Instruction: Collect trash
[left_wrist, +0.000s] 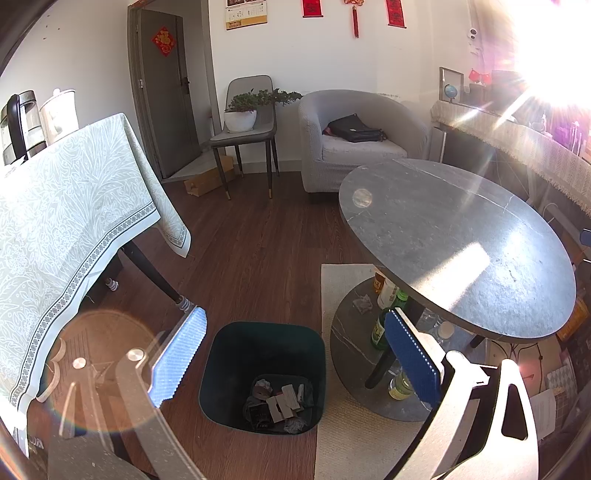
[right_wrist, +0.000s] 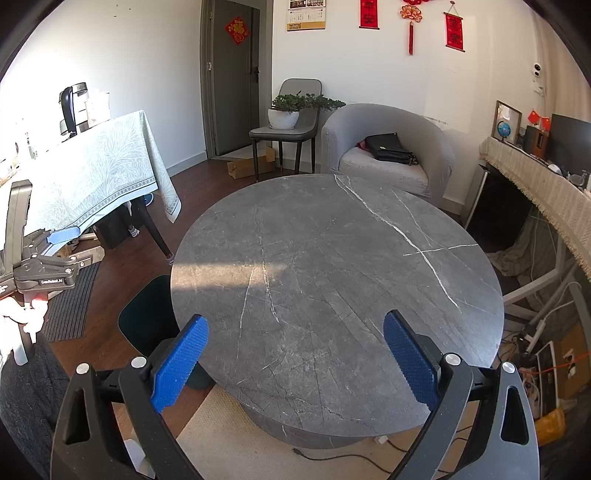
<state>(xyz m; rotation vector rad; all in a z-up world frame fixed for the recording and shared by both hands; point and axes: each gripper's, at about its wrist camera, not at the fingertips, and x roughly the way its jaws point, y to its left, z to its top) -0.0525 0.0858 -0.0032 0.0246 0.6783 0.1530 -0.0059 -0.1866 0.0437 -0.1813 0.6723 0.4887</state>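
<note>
A home living room: a grey armchair (right_wrist: 388, 147), a potted plant (right_wrist: 284, 110) on a chair (right_wrist: 291, 129), red hangings (right_wrist: 410, 22), a calendar (right_wrist: 306, 14) and a wood floor (left_wrist: 251, 251).

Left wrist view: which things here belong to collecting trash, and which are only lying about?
For the job:
- dark green bin
- scraps inside it
- left gripper, open
- right gripper, open

Just lying about:
- black bag on the armchair
- potted plant
- cardboard box
- round table
</note>
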